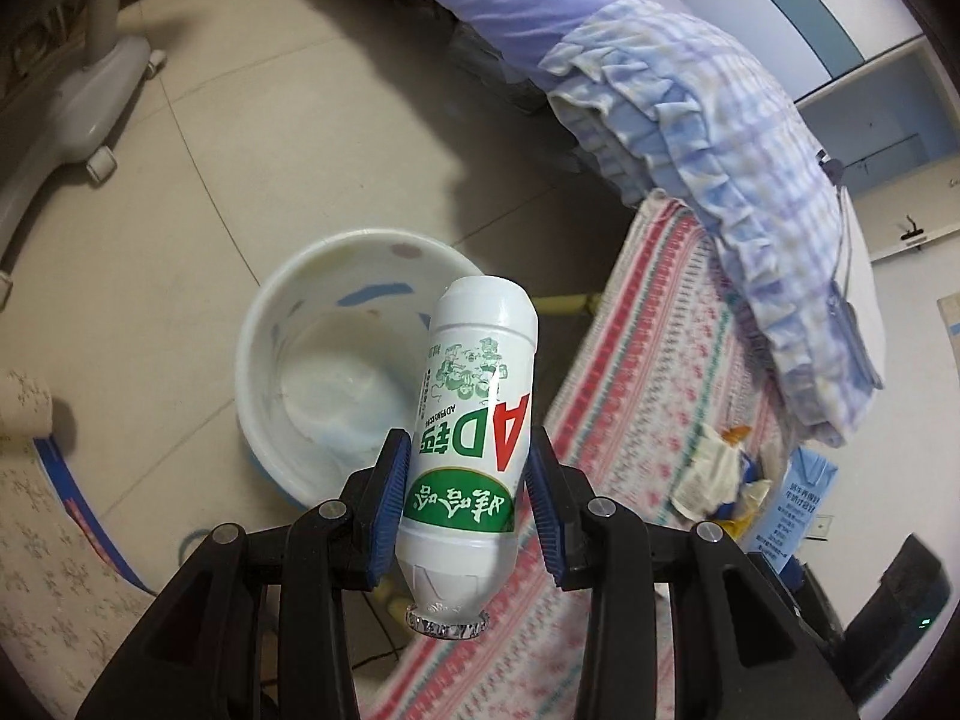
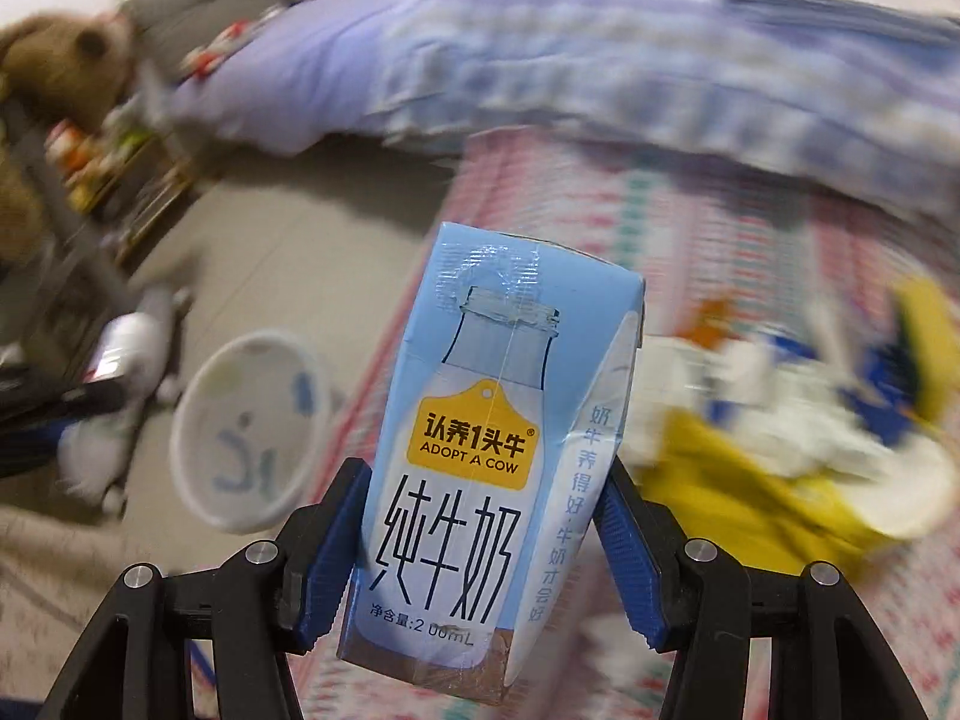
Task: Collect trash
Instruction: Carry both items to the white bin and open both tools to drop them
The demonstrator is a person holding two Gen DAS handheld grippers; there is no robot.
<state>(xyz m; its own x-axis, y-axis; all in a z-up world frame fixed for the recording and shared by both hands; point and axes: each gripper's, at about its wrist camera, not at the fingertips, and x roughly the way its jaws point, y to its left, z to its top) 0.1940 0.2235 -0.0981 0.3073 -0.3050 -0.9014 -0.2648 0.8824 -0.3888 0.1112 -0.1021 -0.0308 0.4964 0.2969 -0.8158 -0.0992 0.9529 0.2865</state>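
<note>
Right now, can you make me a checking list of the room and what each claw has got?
Surface: patterned bed sheet; tiled floor.
Job's things: white drink bottle, foil cap towards the camera; blue milk carton; white bin on the floor.
Clutter: crumpled wrappers on the sheet.
Grippers: left claw shut on the bottle; right claw shut on the carton.
Cables: dark cord across the folded quilt.
Surroundings: teddy bear, blurred.

1. We see the bottle (image 1: 468, 444) between our left tool's (image 1: 465, 492) pads, above the basin (image 1: 288, 324) on the floor (image 1: 210, 180).
2. Our right tool (image 2: 480, 546) holds the carton (image 2: 480, 450) over the bed (image 2: 690, 228); wrappers (image 2: 780, 420) lie right of it.
</note>
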